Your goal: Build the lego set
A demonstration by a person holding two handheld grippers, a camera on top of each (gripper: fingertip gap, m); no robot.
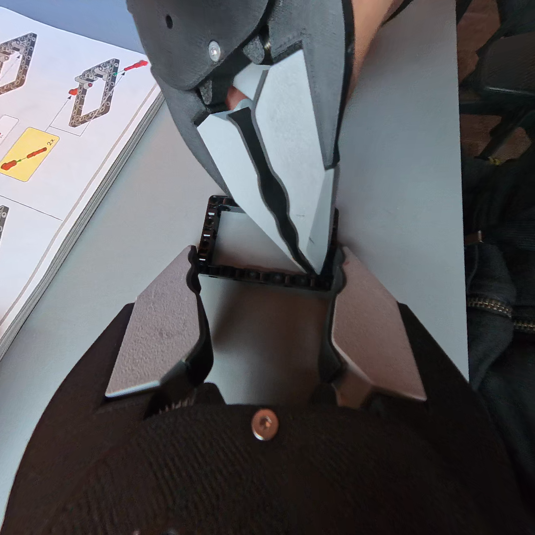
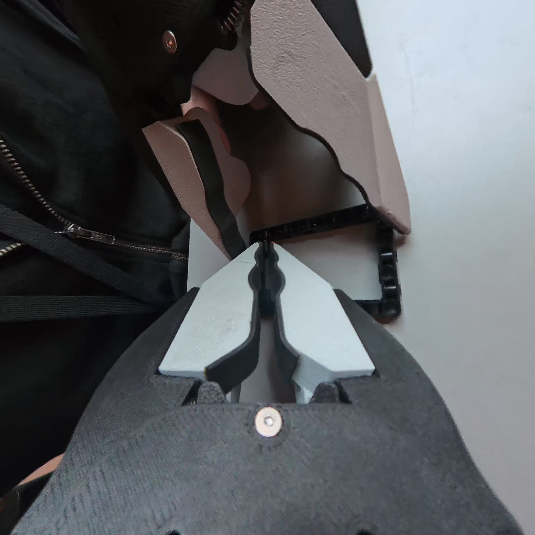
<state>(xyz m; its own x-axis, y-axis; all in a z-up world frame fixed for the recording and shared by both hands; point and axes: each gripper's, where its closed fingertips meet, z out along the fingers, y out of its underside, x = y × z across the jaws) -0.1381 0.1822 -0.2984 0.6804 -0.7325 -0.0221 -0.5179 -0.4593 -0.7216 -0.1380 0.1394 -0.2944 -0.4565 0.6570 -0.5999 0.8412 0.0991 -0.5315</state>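
1. The black frame (image 1: 262, 276), an open rectangle of holed beams, sits near the tabletop (image 1: 130, 246) edge closest to the person, whose dark zipped jacket (image 2: 72, 173) hangs just past that edge.
2. The left claw (image 1: 265, 272) is spread to the frame's width and grips it across one of its sides, one finger outside each corner.
3. The right claw (image 2: 265, 249) is closed on a small dark pin (image 2: 265, 292) held along its length. Its tips are at one end of the gripped beam, in the corner nearer the tabletop edge; the pin's nose seems to touch that beam, with a fleck of red at the contact.
4. An instruction booklet (image 1: 72, 130) lies open at the far side of the tabletop from the person, its drawings showing pins going into a frame like this one.
5. The step in hand looks like seating the pin in a hole of that beam. To do it well, I would keep the pin square to the hole, push straight along its axis, and let the left claw brace against the push so the frame neither slides nor tips.
6. Whether the pin is already partly in, I cannot tell; the tips hide the joint.
7. No tray, box or bag of parts is in view, so loose pieces must lie elsewhere.
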